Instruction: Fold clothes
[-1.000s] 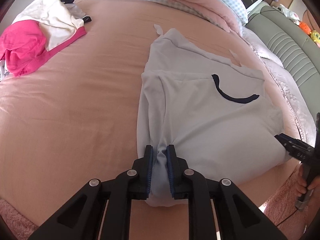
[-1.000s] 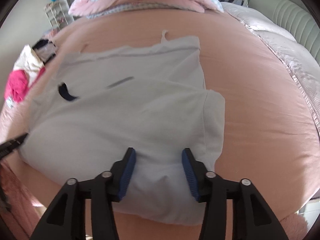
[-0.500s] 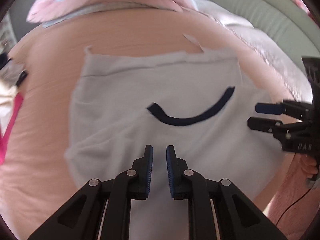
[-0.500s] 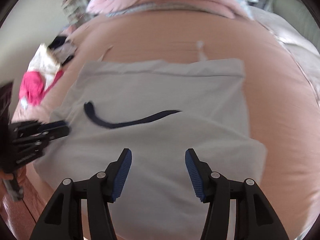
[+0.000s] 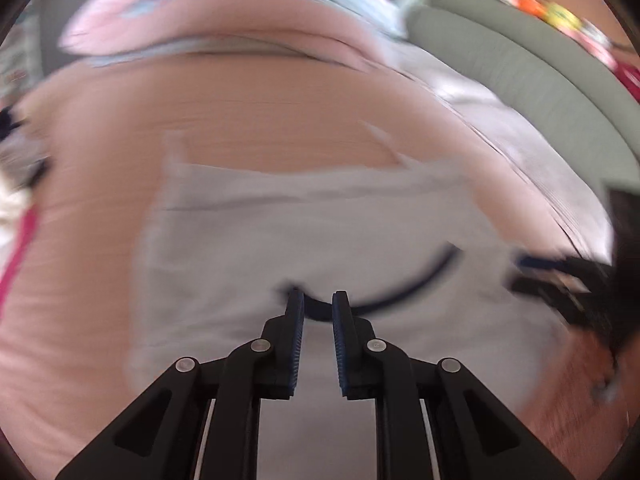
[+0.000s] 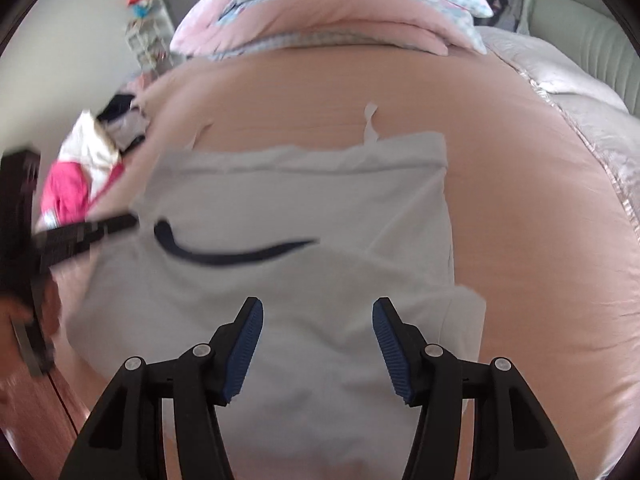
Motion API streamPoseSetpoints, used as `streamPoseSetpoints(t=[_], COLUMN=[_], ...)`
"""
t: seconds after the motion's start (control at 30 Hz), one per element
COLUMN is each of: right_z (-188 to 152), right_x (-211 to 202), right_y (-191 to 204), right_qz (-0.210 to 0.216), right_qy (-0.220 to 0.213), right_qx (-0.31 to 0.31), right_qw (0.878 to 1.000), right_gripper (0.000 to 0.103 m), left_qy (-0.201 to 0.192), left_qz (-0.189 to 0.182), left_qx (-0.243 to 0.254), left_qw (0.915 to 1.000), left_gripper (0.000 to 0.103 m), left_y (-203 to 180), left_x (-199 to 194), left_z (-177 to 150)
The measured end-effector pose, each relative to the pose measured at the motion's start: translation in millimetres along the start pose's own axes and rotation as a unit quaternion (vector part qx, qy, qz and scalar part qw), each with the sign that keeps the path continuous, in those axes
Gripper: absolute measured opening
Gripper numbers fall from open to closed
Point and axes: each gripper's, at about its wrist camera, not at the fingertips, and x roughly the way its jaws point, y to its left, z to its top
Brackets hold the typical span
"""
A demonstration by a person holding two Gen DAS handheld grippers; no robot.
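A pale grey T-shirt (image 6: 300, 200) with a navy collar (image 6: 232, 256) lies partly folded on the pink bed sheet (image 6: 520, 240). My right gripper (image 6: 318, 312) hovers over the shirt's near part, its jaws wide apart and nothing between them. In the blurred left wrist view the same shirt (image 5: 320, 232) lies below my left gripper (image 5: 318, 304). Its pads stand a narrow gap apart just before the collar (image 5: 400, 296), with no cloth in them. Each gripper shows at the edge of the other's view: the right gripper (image 5: 552, 276), and the left gripper (image 6: 88, 228).
A heap of pink and white clothes (image 6: 76, 184) lies at the bed's far left. Folded pink and blue quilts (image 6: 320, 12) are stacked at the back. A grey quilted cover (image 6: 580, 92) and a green padded headboard (image 5: 520, 72) run along the right side.
The left gripper let go of the shirt's folded left edge and swung to the shirt's middle, near the collar. The right gripper lifted off the cloth, staying open.
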Motion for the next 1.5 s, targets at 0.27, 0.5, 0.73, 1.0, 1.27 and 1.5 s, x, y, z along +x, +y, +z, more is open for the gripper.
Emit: streamPoseSetpoints(t=[0.27, 0.5, 0.73, 1.0, 1.27, 1.5], right_z=[20, 16, -59, -88, -97, -99], right_x=[45, -7, -16, -31, -81, -45], right_y=[25, -9, 42, 23, -11, 3], right_qz=[-0.080, 0.005, -0.009, -0.053, -0.024, -0.069], right_qy=[0.074, 0.009, 0.022, 0.015, -0.095, -0.020], right_qx=[-0.100, 0.046, -0.014, -0.097, 0.020, -0.018], right_qw=[0.989, 0.999, 1.000, 0.994, 0.995, 0.997], right_gripper=[0.057, 0.057, 0.057, 0.056, 0.059, 0.059], left_qy=[0.011, -0.010, 0.016, 0.034, -0.073, -0.027], left_qz=[0.064, 0.008, 0.005, 0.047, -0.011, 0.035], left_qx=[-0.056, -0.015, 0.014, -0.009, -0.135, -0.124], left_qw=[0.9963, 0.9998, 0.9998, 0.9982, 0.9882, 0.9912], left_gripper=[0.012, 0.013, 0.013, 0.013, 0.013, 0.013], left_y=[20, -35, -81, -44, -15, -7], left_x=[26, -20, -9, -27, -70, -45], left_z=[9, -17, -75, -97, -98, -118])
